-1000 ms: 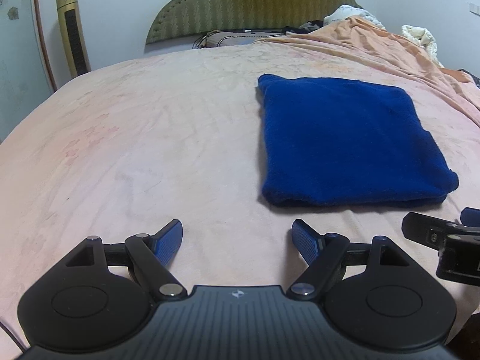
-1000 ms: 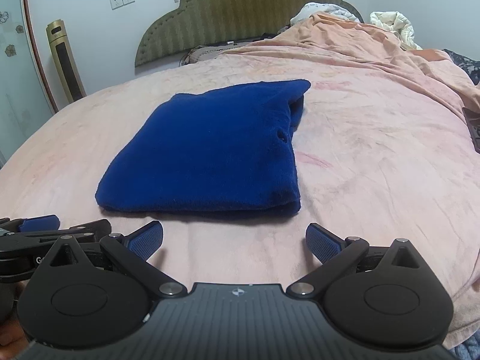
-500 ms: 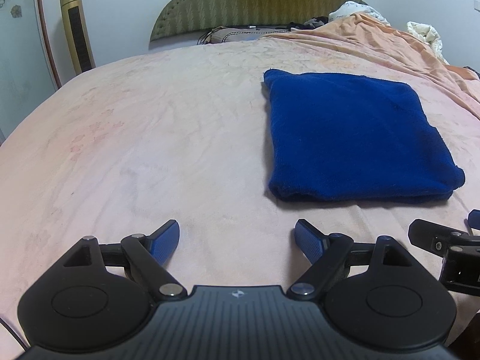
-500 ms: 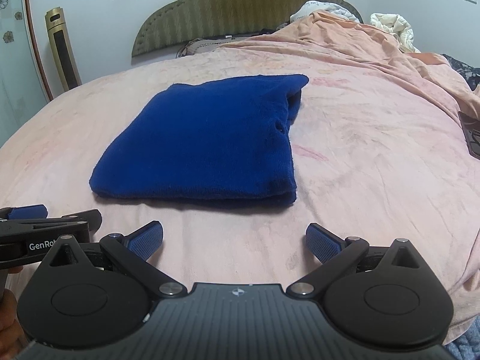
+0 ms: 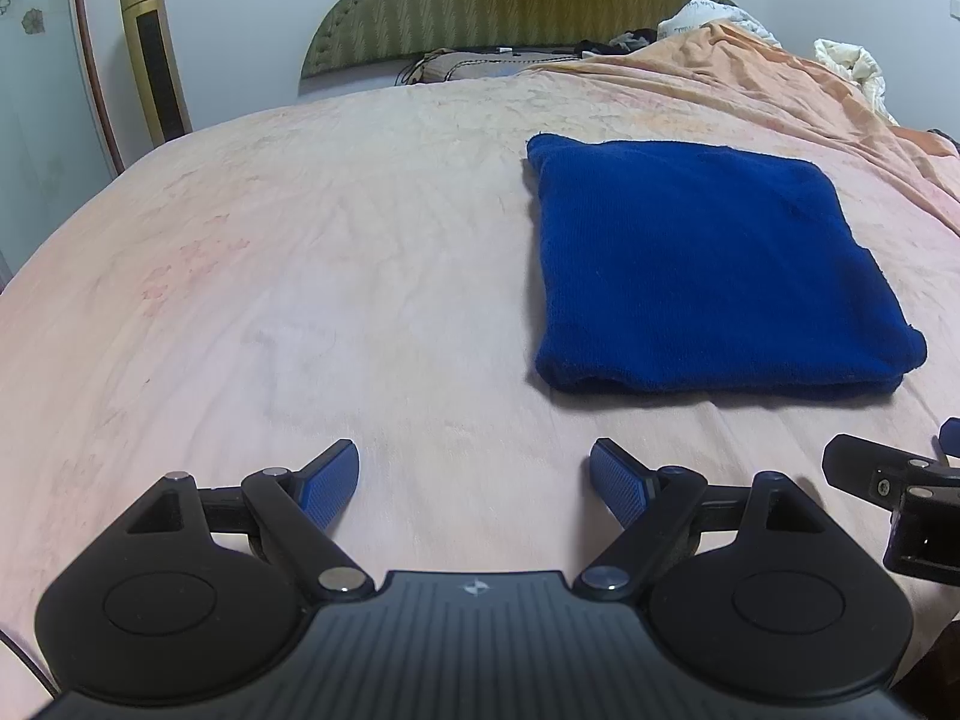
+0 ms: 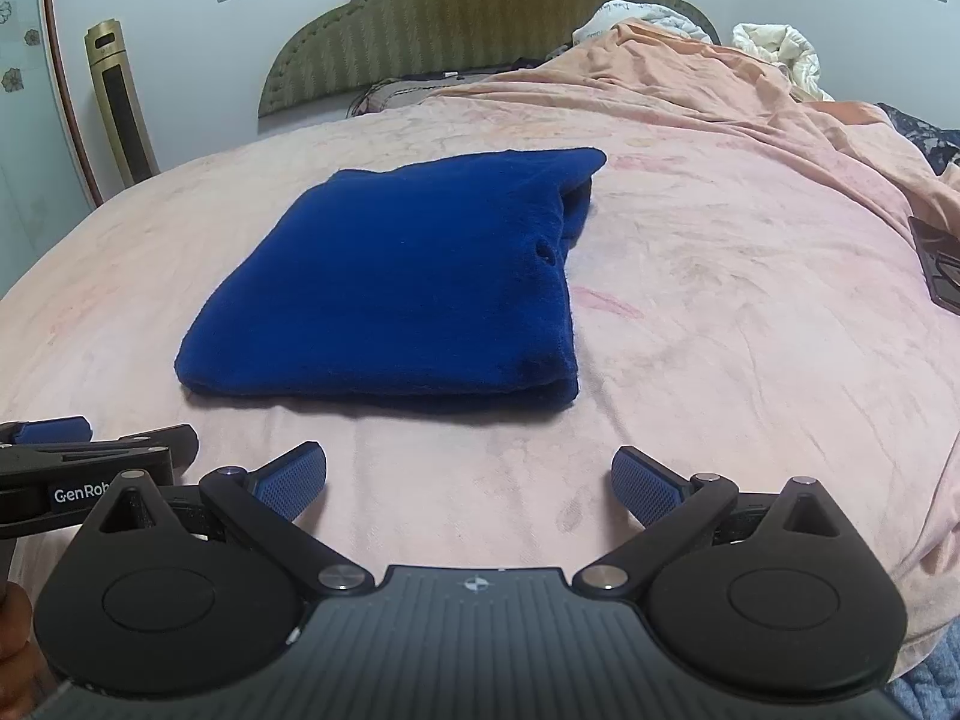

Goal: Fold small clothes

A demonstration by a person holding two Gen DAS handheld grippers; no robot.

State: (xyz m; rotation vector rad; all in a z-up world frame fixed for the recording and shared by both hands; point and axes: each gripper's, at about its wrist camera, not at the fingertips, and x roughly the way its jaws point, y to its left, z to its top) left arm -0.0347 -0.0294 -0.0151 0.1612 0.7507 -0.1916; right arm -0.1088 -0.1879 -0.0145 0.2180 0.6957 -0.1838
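Blue garment: folded square, flat on pink bed, just ahead of both tongs. Left tongs: spread, empty. Right tongs: spread, empty, beside the left.

- The dark flat object at the right wrist view's edge is cut off, unidentifiable.
- The folded blue cloth hides its inner layers.
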